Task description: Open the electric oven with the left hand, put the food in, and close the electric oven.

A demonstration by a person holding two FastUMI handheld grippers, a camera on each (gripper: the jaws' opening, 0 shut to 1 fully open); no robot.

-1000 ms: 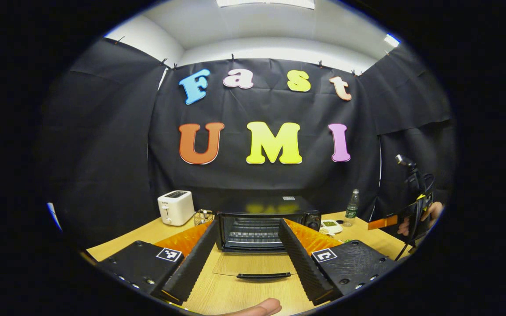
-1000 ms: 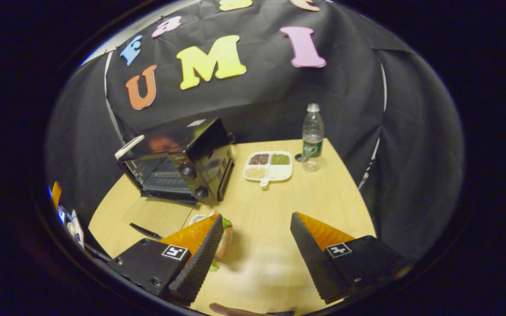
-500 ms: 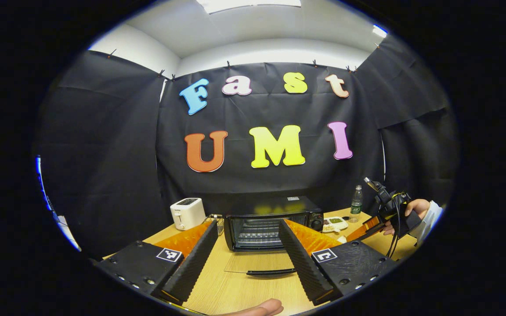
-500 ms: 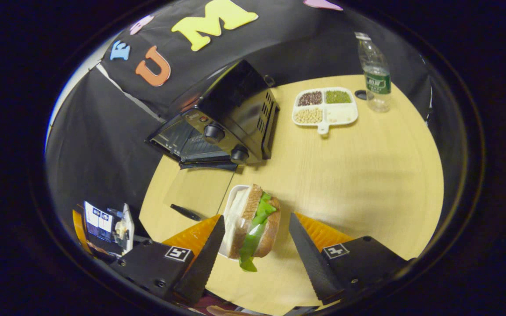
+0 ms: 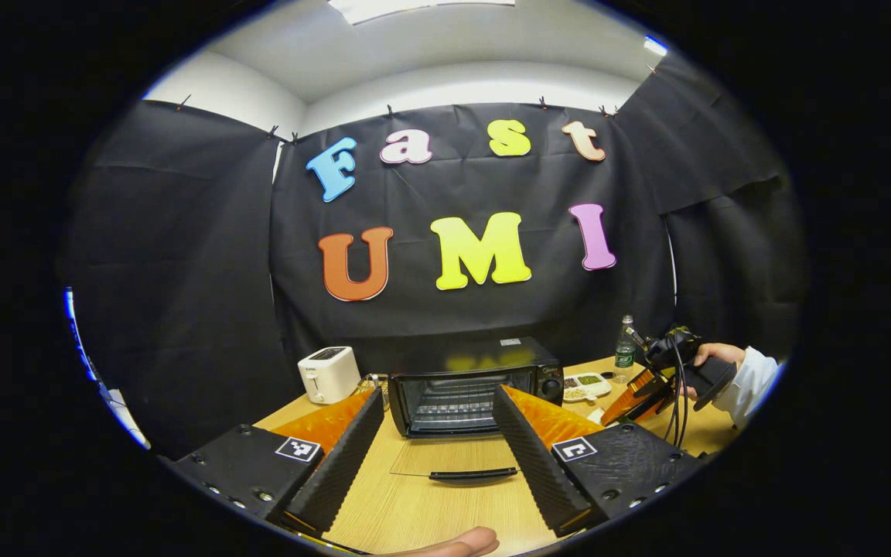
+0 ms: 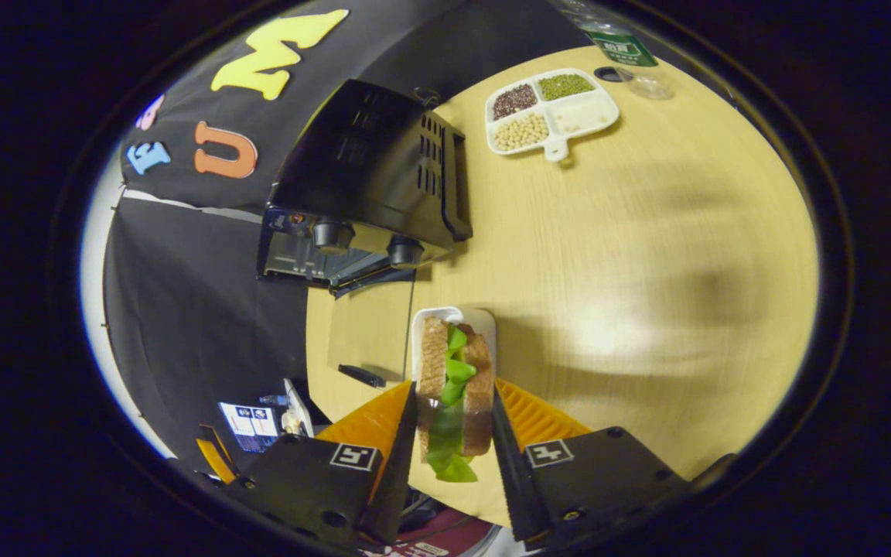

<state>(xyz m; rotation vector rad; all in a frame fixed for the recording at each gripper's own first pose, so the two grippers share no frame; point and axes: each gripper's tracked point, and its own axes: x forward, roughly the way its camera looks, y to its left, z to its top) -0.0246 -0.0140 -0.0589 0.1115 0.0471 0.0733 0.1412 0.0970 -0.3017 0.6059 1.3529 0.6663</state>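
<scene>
- The sandwich (image 6: 457, 383) sits on a white plate (image 6: 484, 319) just in front of the electric oven (image 6: 372, 182), near its knob side.
- The right gripper (image 6: 453, 433) has its fingers closed against both bread sides.
- The oven's door (image 5: 457, 463) lies flat open.
- The left gripper (image 5: 438, 449) hovers before the oven, wide apart, holding nothing.

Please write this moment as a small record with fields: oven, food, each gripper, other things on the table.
oven: electric oven, door folded down flat, rack bare
food: sandwich on a white tray, on the table
right gripper: right gripper, fingers against both sides of the sandwich
left gripper: left gripper, open, holding nothing
others: toaster, divided dish, bottle
</scene>
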